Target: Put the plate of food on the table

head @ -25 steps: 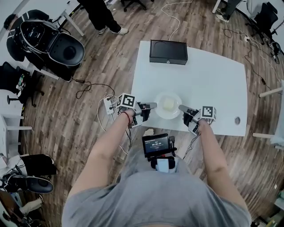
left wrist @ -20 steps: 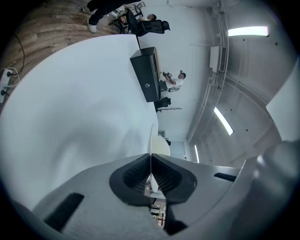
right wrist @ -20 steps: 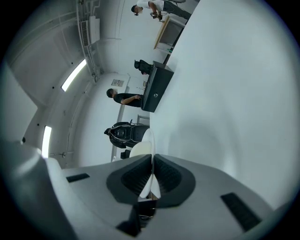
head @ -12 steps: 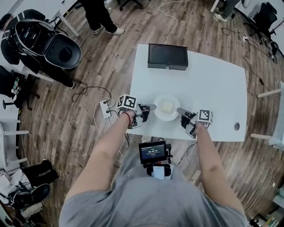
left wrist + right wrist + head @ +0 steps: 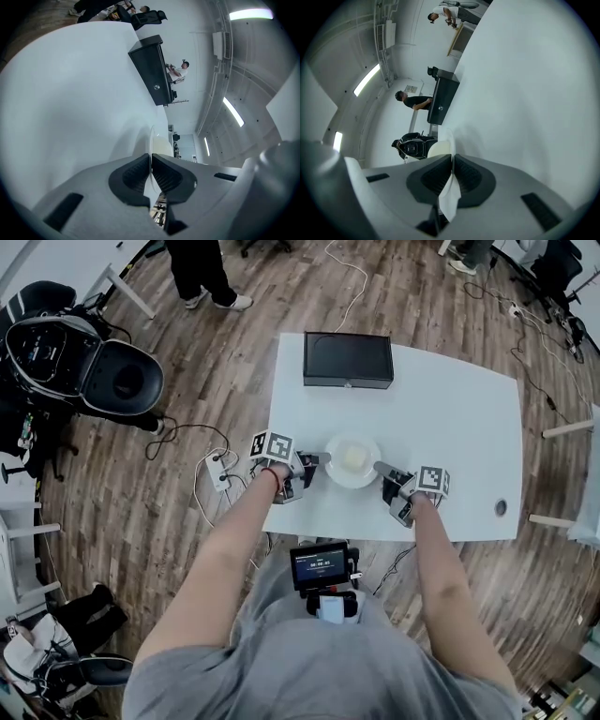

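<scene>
Head view, plate (image 5: 353, 462): white and round, over the near half of the white counter (image 5: 450, 404), toward its 6 o'clock edge. A pale block of food (image 5: 353, 457) sits in its middle.
Head view, left gripper (image 5: 317, 458): at the plate's 9 o'clock, with its tips on the rim.
Head view, right gripper (image 5: 380, 468): at the plate's 4 o'clock, with its tips on the far side of the rim. This two-sided hold probably keeps the plate level so the food does not slide.
Head view, black box (image 5: 348, 359): at the counter's 11 o'clock, well apart from the plate and out of its way.
Left gripper view, jaws: closed to a sliver, with the plate's thin white rim pinched edge-on between the dark pads. The counter fills the view toward 9 o'clock, and a soft shadow lies beside the plate.
Left gripper view, height: the plate is very low over the counter or already touching it — I cannot tell which.
Right gripper view, jaws: also narrow and clamped on the rim, which rises toward 12 o'clock from the pads. The cream food shows just past the rim at 11 o'clock.
Right gripper view, plate's look: the edge is thin, smooth and plain white with no lip to hook, so the hold seems to depend on a firm pinch.
Stage, as a judgement: the plate is being set down, and neither gripper has let go yet.
</scene>
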Demonstrator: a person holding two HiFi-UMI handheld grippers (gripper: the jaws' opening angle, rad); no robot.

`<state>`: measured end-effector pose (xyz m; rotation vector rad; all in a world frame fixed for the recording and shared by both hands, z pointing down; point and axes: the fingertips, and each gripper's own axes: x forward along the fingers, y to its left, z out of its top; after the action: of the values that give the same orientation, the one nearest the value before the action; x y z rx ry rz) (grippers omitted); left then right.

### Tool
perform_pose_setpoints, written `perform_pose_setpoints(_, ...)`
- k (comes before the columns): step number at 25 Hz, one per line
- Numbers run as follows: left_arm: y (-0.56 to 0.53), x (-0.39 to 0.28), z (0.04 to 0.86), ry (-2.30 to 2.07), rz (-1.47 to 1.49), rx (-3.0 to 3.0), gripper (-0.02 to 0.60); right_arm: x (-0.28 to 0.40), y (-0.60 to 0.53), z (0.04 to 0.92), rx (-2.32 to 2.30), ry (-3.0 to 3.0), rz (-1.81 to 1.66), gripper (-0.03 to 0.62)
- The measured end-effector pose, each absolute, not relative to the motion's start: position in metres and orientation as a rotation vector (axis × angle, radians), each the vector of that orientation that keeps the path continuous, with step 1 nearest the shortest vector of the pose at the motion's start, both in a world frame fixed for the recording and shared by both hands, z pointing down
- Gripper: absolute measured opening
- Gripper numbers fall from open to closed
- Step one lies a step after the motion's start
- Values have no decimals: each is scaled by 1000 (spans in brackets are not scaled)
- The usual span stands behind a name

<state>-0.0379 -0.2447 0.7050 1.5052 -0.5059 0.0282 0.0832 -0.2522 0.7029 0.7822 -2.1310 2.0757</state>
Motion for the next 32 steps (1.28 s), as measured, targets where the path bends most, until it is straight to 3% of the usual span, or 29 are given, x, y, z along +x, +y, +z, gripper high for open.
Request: perform_pose_setpoints(32, -267, -37, 714, -531, 81, 1448, 29, 102, -283, 714, 947, -2103, 2013, 40)
